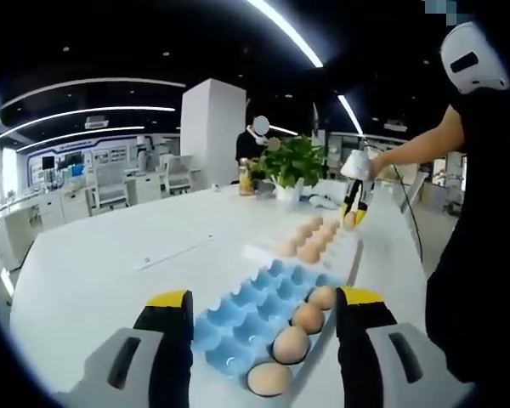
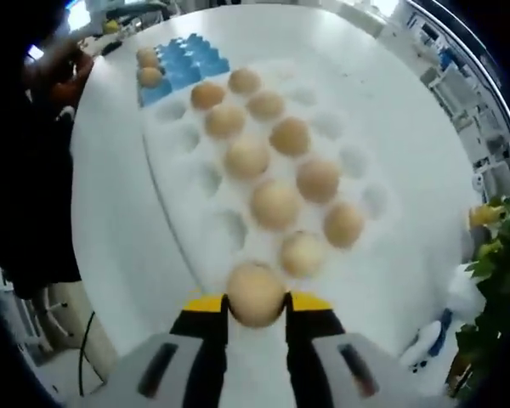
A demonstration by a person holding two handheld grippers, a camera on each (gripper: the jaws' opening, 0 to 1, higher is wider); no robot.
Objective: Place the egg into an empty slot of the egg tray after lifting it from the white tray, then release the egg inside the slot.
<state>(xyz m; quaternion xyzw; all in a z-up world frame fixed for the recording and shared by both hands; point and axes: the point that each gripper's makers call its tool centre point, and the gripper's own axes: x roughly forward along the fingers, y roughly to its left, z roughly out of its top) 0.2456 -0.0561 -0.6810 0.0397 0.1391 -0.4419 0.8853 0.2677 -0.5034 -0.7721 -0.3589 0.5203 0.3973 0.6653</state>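
Observation:
A blue egg tray (image 1: 238, 327) lies on the white table just beyond my left gripper (image 1: 265, 299), which stands open above its near end. Several brown eggs (image 1: 291, 344) fill the tray's right-hand column. Farther off sits the white tray (image 1: 263, 252) with several eggs. Over its far end hangs my right gripper (image 1: 354, 218), an egg between its jaws. In the right gripper view the right gripper (image 2: 257, 304) is shut on a pale brown egg (image 2: 255, 289) above the near edge of the white tray (image 2: 174, 187). The blue egg tray (image 2: 195, 59) lies beyond.
A potted plant (image 1: 293, 161) and bottles (image 1: 246, 178) stand at the table's far end, with a person behind them. The person's arm (image 1: 412, 149) reaches in from the right. Leaves (image 2: 493, 255) show at the right, near the table's curved edge (image 2: 93, 255).

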